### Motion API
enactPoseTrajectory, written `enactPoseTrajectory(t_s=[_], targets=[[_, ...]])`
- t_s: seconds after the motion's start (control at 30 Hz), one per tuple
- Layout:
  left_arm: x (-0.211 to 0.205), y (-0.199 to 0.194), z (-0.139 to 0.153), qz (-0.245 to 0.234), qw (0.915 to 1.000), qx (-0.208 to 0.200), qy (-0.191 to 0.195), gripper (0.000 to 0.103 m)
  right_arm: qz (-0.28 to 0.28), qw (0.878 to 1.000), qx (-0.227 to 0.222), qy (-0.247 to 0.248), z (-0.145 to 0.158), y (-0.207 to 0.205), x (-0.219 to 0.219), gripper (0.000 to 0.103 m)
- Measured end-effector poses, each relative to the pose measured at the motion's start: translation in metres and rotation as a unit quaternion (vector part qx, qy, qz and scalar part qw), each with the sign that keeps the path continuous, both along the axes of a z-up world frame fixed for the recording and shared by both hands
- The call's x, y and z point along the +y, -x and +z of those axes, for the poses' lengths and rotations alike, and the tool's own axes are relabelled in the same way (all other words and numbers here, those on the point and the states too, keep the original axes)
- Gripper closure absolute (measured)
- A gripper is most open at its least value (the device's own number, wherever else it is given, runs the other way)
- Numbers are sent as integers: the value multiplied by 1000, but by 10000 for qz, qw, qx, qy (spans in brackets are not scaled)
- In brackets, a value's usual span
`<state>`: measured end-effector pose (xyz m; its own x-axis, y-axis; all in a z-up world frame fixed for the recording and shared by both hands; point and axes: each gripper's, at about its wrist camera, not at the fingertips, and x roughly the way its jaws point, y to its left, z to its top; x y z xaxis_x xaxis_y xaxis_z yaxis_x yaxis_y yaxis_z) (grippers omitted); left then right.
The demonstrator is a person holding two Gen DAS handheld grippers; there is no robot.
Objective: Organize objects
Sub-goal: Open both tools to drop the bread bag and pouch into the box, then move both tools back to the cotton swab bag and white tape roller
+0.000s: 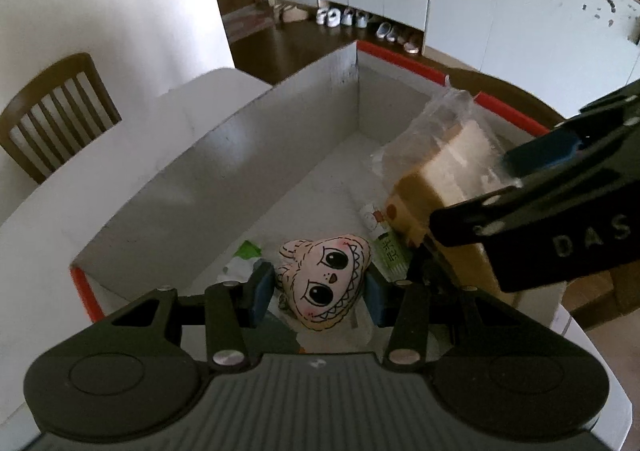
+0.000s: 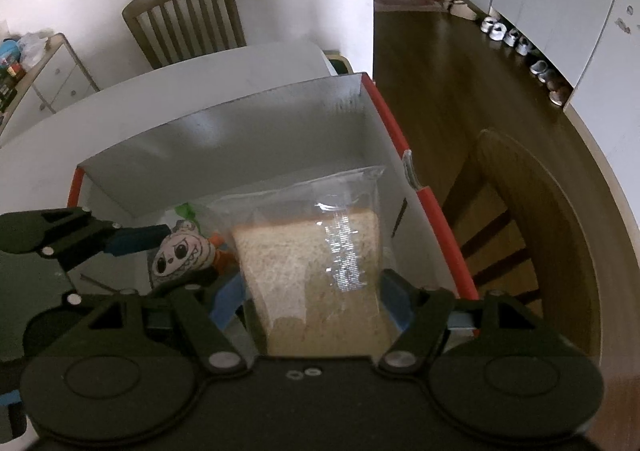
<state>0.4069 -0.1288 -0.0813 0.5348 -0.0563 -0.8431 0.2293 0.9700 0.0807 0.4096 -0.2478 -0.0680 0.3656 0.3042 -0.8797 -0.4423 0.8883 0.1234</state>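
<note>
Late stage: right gripper [image 2: 312,299] jaws clamp the bagged bread [image 2: 320,271] over the box [image 1: 248,139]; left gripper [image 1: 318,291] jaws apart around the plush toy [image 1: 324,279] inside.

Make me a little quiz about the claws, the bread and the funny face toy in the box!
1. True or false: the right claw is shut on the slice of bread in a clear plastic bag.
2. Which thing sits between the left claw's blue pads?
A. a white shoe
B. the pink heart-shaped plush toy with big black eyes
C. a spoon
3. Fill in: both things are over the white cardboard box with a ____ rim.

Key: 1 true. 2 B; whether the pads actually squeeze it cannot be told. 3 red.
</note>
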Motion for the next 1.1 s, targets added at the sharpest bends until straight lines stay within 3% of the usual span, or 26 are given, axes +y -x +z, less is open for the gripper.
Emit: enactPoseTrajectory(t_s=[0.33,0.43,0.47,0.53,1.1], targets=[[1,-5,-9,127,9995,265,-96,56,-17,9999,-101,12,3,1,-8,33],[1,-1,-8,145,9996,237,-28,52,26,9999,-109,-36,8,1,-6,32],[2,0,-7,157,9996,239,13,46,48,9999,-113,-54,9,2,-6,32],[2,3,-6,163,9996,191,109,39,105,9998,-155,-87,13,6,-7,29],[19,38,26,179,9961,-333,796,39,525,9957,-625,-428,58,48,-4,24]])
